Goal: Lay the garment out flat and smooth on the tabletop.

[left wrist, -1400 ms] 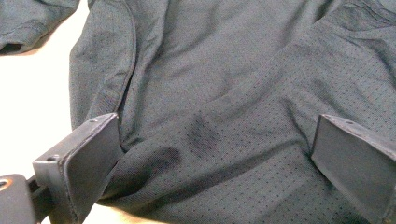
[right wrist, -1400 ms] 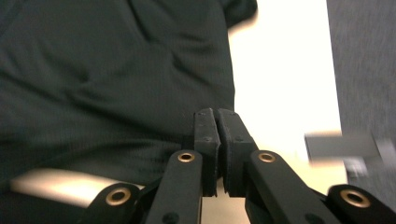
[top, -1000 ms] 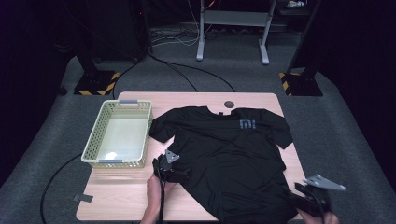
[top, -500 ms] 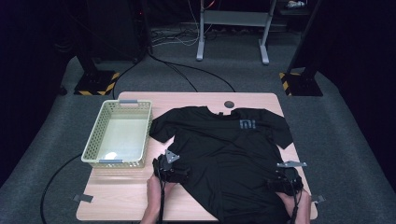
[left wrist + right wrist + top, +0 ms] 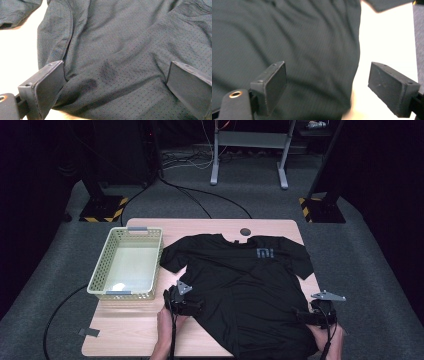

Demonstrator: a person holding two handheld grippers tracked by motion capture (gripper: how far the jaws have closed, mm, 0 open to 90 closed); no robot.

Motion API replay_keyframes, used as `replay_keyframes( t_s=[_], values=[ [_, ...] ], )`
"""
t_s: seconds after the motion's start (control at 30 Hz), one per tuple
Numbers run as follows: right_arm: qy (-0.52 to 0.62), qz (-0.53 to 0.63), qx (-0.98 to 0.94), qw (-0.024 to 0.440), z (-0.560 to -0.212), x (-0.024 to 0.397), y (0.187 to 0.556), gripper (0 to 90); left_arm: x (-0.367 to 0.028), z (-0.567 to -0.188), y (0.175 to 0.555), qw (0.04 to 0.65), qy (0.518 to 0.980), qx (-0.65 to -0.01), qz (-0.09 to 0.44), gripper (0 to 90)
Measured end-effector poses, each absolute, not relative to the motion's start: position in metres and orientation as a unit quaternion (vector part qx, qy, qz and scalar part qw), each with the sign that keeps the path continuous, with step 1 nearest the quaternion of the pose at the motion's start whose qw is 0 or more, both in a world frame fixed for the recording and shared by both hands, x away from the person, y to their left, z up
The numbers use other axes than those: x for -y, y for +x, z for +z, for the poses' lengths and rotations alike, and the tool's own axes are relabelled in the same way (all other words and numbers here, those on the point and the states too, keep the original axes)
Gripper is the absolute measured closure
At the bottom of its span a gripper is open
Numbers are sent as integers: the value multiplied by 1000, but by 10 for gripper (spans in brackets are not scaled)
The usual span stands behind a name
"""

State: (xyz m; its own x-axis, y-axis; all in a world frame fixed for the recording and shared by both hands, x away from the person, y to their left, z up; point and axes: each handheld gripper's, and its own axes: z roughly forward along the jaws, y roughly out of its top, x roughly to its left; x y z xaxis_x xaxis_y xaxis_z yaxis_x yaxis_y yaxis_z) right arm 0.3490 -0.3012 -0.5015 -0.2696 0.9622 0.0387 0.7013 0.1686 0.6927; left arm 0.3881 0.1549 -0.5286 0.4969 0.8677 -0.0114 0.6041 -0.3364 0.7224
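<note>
Where carpet spreads [image 5: 350, 265], wooden table [image 5: 130, 335]

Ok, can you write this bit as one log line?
left tool: open, over shirt edge | right tool: just opening, over other edge | basket: beside shirt

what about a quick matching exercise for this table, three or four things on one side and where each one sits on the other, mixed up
Things:
1. black t-shirt
2. basket
3. left tongs
4. right tongs

Places:
A. at the shirt's right edge, near the table's front right corner
B. on the table's left side
C. spread across the table's middle and right
D. at the shirt's left edge, just in front of the basket's near right corner

Pairs: 1-C, 2-B, 3-D, 4-A
</note>
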Motion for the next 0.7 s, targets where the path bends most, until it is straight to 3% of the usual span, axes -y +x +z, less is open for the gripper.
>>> replay_keyframes(
  t_s=[0.2,0.37,0.7],
  values=[
    [570,319,-722,229,-514,310,371,61,-158,-526,388,347,790,-470,188,30],
    [565,315,-724,238,-523,307,378,50,-146,-504,384,368,788,-456,188,69],
    [565,319,-722,239,-527,307,379,51,-68,-496,402,367,824,-406,146,156]
  ],
)
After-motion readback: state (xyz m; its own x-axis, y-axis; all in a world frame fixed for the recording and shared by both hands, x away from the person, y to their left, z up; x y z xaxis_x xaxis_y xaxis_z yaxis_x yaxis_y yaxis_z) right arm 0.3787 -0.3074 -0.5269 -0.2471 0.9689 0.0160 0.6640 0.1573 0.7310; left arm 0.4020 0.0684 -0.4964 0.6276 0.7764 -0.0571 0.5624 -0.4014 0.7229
